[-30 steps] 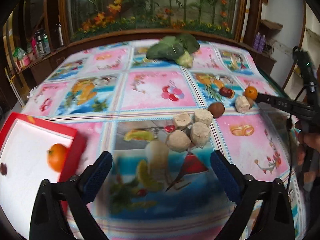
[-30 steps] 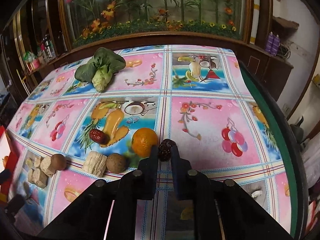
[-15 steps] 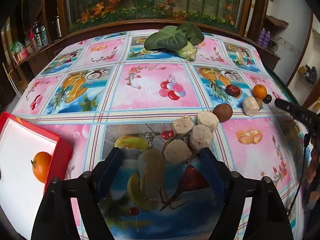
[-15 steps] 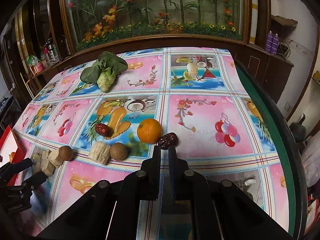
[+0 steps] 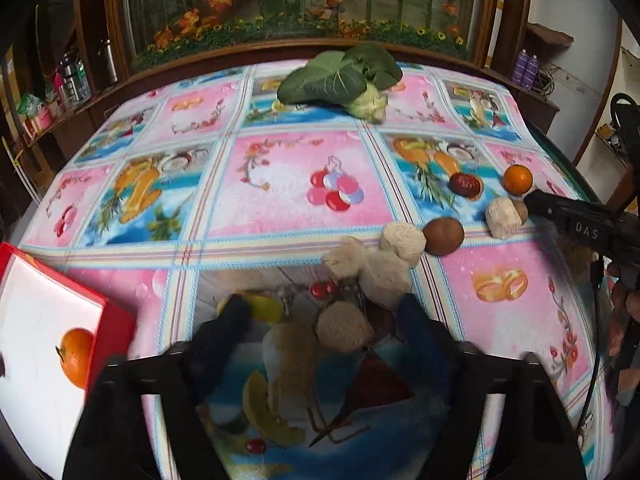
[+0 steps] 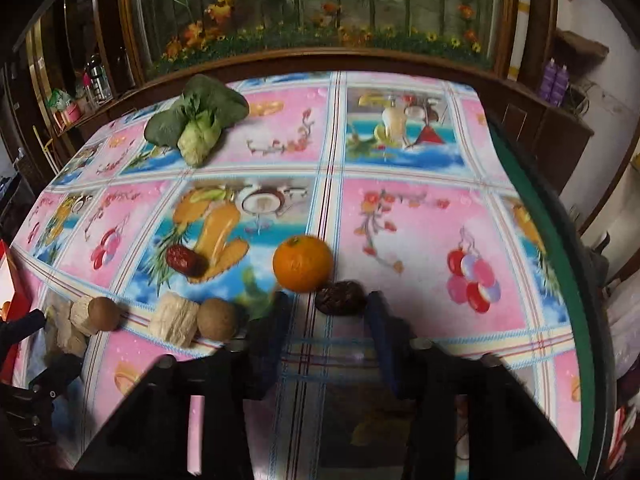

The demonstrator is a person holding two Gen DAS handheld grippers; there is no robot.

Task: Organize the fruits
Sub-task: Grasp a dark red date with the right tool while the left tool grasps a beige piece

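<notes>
In the right wrist view my right gripper (image 6: 324, 312) is open, its fingers on either side of a dark dried date (image 6: 340, 297) on the tablecloth. An orange (image 6: 303, 263) sits just beyond it. A red date (image 6: 183, 261), two brown round fruits (image 6: 217, 318) and pale chunks (image 6: 174, 320) lie to the left. In the left wrist view my left gripper (image 5: 324, 320) is open around a pale chunk (image 5: 344, 331) at the front of a pile. A red tray (image 5: 114, 328) at the left holds an orange (image 5: 76, 356).
A leafy green vegetable (image 5: 344, 80) lies at the far side of the table. A wooden-framed glass cabinet with flowers (image 5: 304, 8) stands behind. The table's green edge (image 6: 560, 240) runs down the right. The right gripper's arm (image 5: 584, 228) reaches in from the right.
My right gripper has opened, its fingers now either side of the dark date. My left gripper has moved forward to the pile of chunks and narrowed somewhat.
</notes>
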